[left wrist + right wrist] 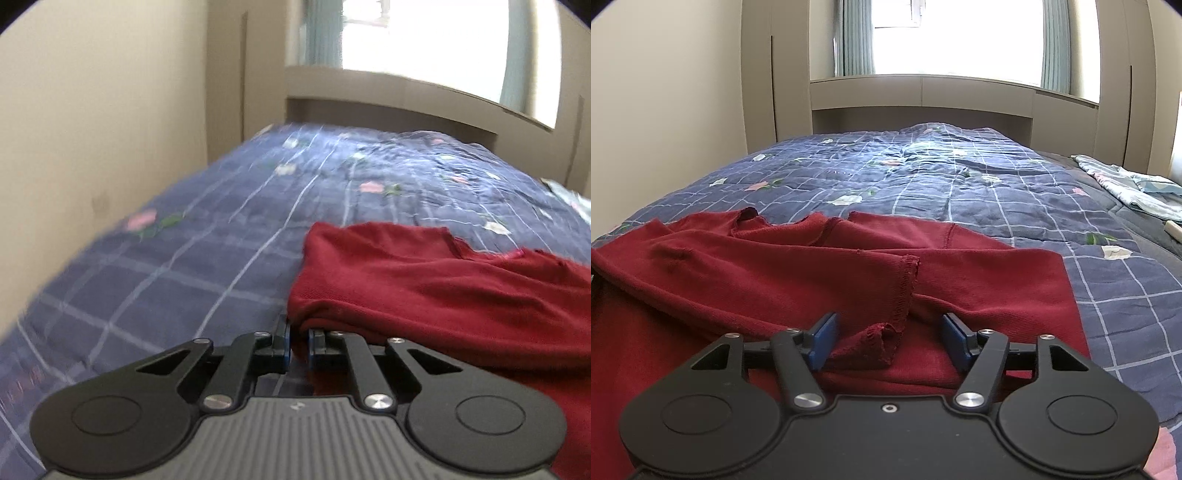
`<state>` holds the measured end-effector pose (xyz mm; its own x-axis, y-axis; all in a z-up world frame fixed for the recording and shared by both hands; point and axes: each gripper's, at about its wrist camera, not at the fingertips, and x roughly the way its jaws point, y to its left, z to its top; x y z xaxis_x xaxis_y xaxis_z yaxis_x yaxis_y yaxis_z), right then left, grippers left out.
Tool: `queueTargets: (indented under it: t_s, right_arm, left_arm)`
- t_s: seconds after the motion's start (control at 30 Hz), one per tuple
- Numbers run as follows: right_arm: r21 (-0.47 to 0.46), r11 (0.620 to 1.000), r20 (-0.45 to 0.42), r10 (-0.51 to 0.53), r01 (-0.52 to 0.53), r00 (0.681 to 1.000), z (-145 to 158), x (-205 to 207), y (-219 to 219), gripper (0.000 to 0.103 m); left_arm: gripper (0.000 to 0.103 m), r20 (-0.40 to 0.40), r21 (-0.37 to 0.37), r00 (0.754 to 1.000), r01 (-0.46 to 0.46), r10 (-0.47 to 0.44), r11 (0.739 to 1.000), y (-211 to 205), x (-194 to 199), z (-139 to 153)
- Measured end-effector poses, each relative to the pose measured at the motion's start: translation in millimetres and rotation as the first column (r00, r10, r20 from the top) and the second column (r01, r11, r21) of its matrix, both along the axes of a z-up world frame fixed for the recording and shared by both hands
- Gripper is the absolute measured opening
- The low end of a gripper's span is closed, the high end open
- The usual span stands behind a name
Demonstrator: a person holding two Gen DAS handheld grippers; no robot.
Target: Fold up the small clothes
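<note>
Your left tongs (298, 341) tilt down toward the bed, nearly shut, pinching the near left edge of the dark red knit garment (424, 280). Your right tongs (888, 341) tilt down likewise, spread wide, with a frayed sleeve cuff (882, 341) lying loose between them. Beyond both stretches the blue checked floral quilt (942, 177).
</note>
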<state>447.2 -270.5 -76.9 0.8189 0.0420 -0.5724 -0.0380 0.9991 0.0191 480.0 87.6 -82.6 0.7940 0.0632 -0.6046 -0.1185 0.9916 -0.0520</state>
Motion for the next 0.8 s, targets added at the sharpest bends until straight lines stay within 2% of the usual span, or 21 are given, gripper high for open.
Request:
queueTargets:
  t_s: [0.17,0.23,0.27,0.3,0.33,0.37,0.4,0.43,0.47,0.6,0.7,0.8]
  right_arm:
    - [-0.004,1.0,0.0,0.005,-0.005,1.0,-1,1,1,0.067]
    - [-0.007,1.0,0.001,0.004,-0.004,1.0,-1,1,1,0.069]
    - [-0.01,1.0,0.002,0.004,-0.004,1.0,-1,1,2,0.07]
    - [-0.014,1.0,0.002,0.003,-0.003,1.0,-1,1,3,0.072]
    - [-0.017,1.0,0.004,0.004,-0.004,1.0,-1,0,4,0.074]
    - [-0.015,1.0,0.007,0.006,-0.006,1.0,-1,-1,4,0.076]
    - [-0.008,1.0,0.012,0.009,-0.009,1.0,1,-2,4,0.083]
    - [0.003,1.0,0.017,0.013,-0.013,1.0,3,-4,2,0.088]
    - [0.018,1.0,0.019,0.016,-0.016,1.0,6,-7,0,0.1]
    - [0.032,0.999,0.016,-0.011,0.011,1.0,21,-37,-7,0.102]
    - [0.021,1.0,0.016,0.002,-0.002,1.0,32,-79,-12,0.102]
    - [-0.009,1.0,-0.001,0.006,-0.006,1.0,37,-122,-18,0.102]
  left_arm:
    - [0.011,-0.013,-0.122,1.0,-0.028,0.026,0.992,19,6,-13]
    - [0.018,-0.023,-0.144,1.0,-0.018,0.014,0.989,23,5,-13]
    - [0.027,-0.026,-0.154,1.0,-0.02,0.016,0.988,24,4,-13]
    - [0.043,-0.034,-0.174,0.999,-0.019,0.013,0.985,26,2,-11]
    - [0.051,-0.042,-0.191,0.999,-0.019,0.011,0.981,28,-1,-9]
    - [0.065,-0.044,-0.202,0.999,-0.02,0.012,0.979,28,-5,-6]
    - [0.077,-0.044,-0.209,0.999,-0.016,0.007,0.978,29,-9,-4]
    - [0.08,-0.047,-0.209,0.999,-0.012,0.002,0.978,30,-14,-1]
    - [0.085,-0.05,-0.206,0.999,-0.011,0.001,0.979,30,-20,1]
    - [0.098,-0.06,-0.226,0.997,0.04,-0.055,0.973,31,-55,11]
    - [0.102,-0.059,-0.24,0.994,0.079,-0.096,0.968,32,-92,15]
    - [0.102,-0.075,-0.22,0.988,0.118,-0.138,0.968,30,-124,16]
